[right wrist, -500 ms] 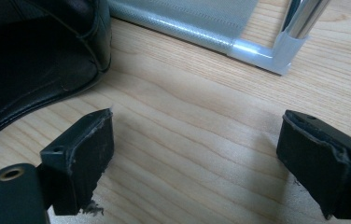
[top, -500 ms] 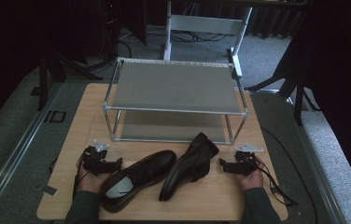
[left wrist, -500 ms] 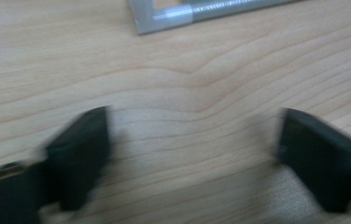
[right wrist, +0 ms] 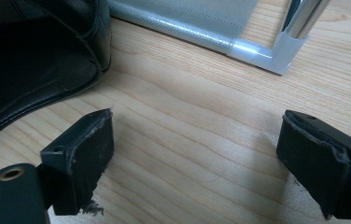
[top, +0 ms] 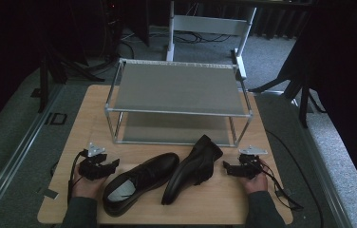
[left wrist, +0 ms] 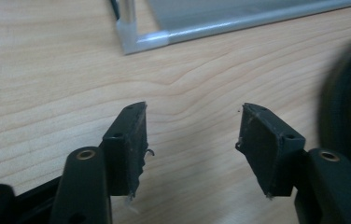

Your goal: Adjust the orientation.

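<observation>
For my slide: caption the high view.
Two black leather shoes lie before a grey two-tier metal rack on a wooden table.

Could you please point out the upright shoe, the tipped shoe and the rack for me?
upright shoe [top: 141,183]: high view, laced upper.
tipped shoe [top: 191,170]: high view, side of leather.
rack [top: 176,88]: high view, top shelf.

My left gripper [top: 101,167] and right gripper [top: 236,169] are both showing black, blocky frames, each wearing a pale grey three-cornered plate on top and trailing a thin black cable off its outer side. Up close, my jaws are carrying flat black rubbery pads [left wrist: 134,144] — frayed and fuzzy along their edges — fixed with small sunken screws, and brass-coloured eyelets are sitting in the rounded arms behind them. Dark grey-green sleeves [top: 80,212] are covering my forearms.
</observation>
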The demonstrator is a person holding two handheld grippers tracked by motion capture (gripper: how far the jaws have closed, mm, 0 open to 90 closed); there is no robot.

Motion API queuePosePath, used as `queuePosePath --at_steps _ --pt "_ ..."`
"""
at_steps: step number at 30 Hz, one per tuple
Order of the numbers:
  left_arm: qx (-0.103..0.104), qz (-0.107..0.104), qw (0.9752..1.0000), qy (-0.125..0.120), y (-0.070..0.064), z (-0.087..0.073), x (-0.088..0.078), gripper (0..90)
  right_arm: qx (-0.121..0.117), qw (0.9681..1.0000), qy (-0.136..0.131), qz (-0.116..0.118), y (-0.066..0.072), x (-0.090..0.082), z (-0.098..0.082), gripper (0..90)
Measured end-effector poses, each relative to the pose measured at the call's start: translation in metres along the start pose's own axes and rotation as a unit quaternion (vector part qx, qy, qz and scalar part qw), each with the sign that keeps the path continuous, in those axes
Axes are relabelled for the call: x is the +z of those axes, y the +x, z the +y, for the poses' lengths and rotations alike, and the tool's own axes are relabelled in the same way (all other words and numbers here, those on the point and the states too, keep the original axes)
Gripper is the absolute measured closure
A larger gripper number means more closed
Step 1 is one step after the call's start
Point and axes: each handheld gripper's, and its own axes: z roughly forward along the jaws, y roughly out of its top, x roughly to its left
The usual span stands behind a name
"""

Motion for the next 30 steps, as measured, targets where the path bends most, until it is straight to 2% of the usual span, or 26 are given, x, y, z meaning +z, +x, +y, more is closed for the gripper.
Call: queuePosePath --at_steps 3,6,10,14,15,16,17,18,20,21,24,28,30 --pt "0.017 -0.003 0.9999 0.002 -0.004 -0.002 -0.008 45.5 0.0 1.0 0.0 0.0 0.0 0.0 0.0 10.9" --pt "0.024 -0.008 0.9996 0.007 -0.007 -0.007 -0.013 47.7 0.001 1.0 0.0 0.0 0.0 0.0 0.0 11.0" --pt "0.015 -0.007 0.9996 0.022 -0.004 -0.019 -0.022 53.7 0.0 1.0 -0.001 0.0 0.001 0.0 -0.001 11.0" --pt "0.019 -0.013 0.9994 0.025 -0.003 -0.027 -0.026 59.3 0.0 1.0 0.0 0.0 0.001 -0.001 -0.001 11.0" --pt "0.026 -0.015 0.9992 0.026 -0.003 -0.029 -0.028 61.3 0.0 1.0 0.0 0.0 0.001 -0.001 -0.001 11.0" --pt "0.043 -0.022 0.9984 0.028 -0.006 -0.033 -0.031 68.1 0.0 1.0 -0.001 0.0 0.001 -0.001 -0.001 11.0" --pt "0.043 -0.022 0.9984 0.028 -0.006 -0.033 -0.031 71.7 0.0 1.0 0.0 0.0 0.001 -0.001 -0.001 11.0" --pt "0.05 -0.024 0.998 0.03 -0.007 -0.035 -0.032 71.7 0.0 1.0 0.0 0.0 0.001 -0.001 -0.001 11.0" --pt "0.063 -0.023 0.997 0.038 -0.011 -0.037 -0.033 79.4 0.0 1.0 0.0 0.0 0.001 -0.001 -0.001 11.0" --pt "0.068 -0.023 0.9966 0.041 -0.012 -0.038 -0.034 86.4 0.0 1.0 0.0 0.0 0.001 -0.001 -0.001 11.0" --pt "0.068 -0.027 0.9961 0.048 -0.015 -0.043 -0.037 89.6 -0.001 1.0 0.0 0.0 0.001 -0.001 -0.001 11.1" --pt "0.067 -0.032 0.9961 0.048 -0.016 -0.046 -0.039 89.7 -0.001 1.0 -0.004 0.001 0.002 -0.003 -0.002 16.5" --pt "0.072 -0.037 0.9956 0.047 -0.017 -0.047 -0.04 89.7 0.0 1.0 -0.006 0.0 0.003 -0.006 -0.003 29.2"
